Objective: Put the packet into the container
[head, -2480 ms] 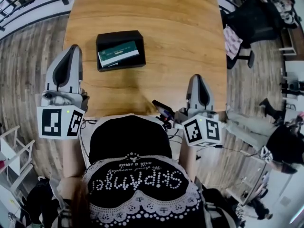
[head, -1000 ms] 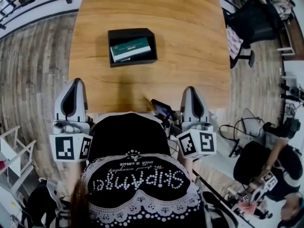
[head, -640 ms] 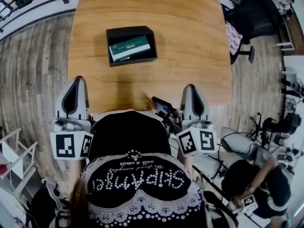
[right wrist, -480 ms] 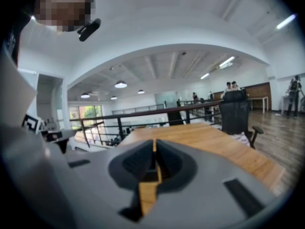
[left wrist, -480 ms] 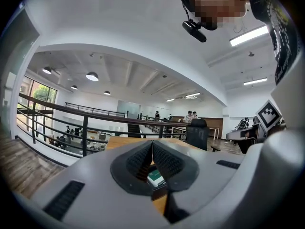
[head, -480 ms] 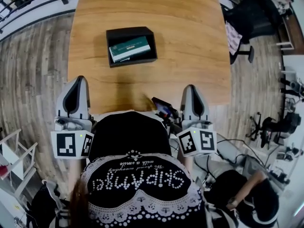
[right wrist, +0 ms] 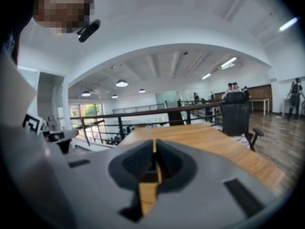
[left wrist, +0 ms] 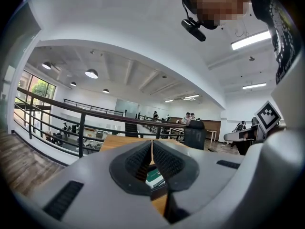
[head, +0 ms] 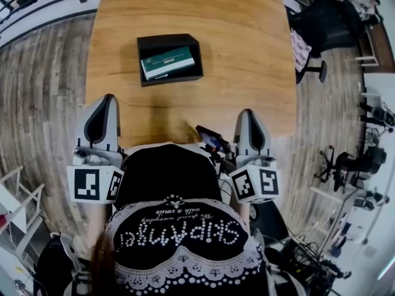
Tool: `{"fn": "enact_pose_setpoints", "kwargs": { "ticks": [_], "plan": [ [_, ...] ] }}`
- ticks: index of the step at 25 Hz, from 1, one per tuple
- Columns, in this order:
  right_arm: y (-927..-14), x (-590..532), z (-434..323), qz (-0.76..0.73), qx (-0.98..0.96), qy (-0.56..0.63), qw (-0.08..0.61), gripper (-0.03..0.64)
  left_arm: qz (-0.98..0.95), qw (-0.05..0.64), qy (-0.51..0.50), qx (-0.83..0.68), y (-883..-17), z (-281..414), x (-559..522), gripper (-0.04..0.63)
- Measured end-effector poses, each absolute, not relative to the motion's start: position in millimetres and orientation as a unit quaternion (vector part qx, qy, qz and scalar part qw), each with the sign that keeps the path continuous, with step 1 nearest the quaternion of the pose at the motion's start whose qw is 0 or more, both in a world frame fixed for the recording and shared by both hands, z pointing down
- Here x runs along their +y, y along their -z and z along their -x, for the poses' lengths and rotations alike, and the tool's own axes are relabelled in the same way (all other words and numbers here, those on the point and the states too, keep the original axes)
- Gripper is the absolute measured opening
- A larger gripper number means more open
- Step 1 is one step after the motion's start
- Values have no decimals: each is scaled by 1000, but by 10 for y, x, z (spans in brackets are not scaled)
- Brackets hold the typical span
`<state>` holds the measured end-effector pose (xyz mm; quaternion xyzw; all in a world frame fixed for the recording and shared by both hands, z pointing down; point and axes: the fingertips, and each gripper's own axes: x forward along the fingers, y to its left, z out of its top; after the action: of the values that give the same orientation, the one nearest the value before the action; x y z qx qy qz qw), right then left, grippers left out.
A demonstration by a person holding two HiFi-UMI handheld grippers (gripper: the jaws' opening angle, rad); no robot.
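The green-and-white flat packet (head: 167, 63) lies inside the black rectangular container (head: 169, 39) on the wooden table (head: 247, 54), so the task looks done. The left gripper (head: 106, 98) and right gripper (head: 247, 112) hang at the table's near edge, well clear of the container, jaws pressed together on nothing, apparently idle.

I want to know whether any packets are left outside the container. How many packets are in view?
1. The green packet lies inside the black container on the wooden table. None shows on the tabletop, though anything under the packet would be hidden.
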<state>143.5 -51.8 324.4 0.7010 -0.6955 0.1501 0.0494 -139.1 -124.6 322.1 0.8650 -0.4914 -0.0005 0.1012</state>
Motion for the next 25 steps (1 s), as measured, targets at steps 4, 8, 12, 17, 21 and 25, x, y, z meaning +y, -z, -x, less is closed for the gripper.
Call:
{"fn": "enact_pose_setpoints", "kwargs": {
  "ticks": [4, 8, 12, 17, 21, 25],
  "plan": [
    [-3253, -526, -1450, -700, -696, -151, 52, 41, -868, 108, 0, -485, -3244, 1337, -1235, 34],
    [-3278, -548, -1441, -698, -698, -153, 53, 41, -867, 110, 2, -486, -3254, 1320, -1238, 34],
    [-3279, -553, -1452, -698, -697, -154, 53, 41, -866, 113, 0, -487, -3258, 1317, -1238, 34],
    [-3297, -559, -1466, -700, -695, -156, 53, 41, -867, 114, -1, -486, -3259, 1309, -1258, 34],
    [-3286, -566, -1444, -699, -696, -154, 54, 41, -865, 118, -3, -487, -3278, 1323, -1273, 34],
    [-3264, -589, -1421, -699, -697, -151, 60, 41, -866, 124, -3, -485, -3297, 1341, -1278, 34]
  ]
}}
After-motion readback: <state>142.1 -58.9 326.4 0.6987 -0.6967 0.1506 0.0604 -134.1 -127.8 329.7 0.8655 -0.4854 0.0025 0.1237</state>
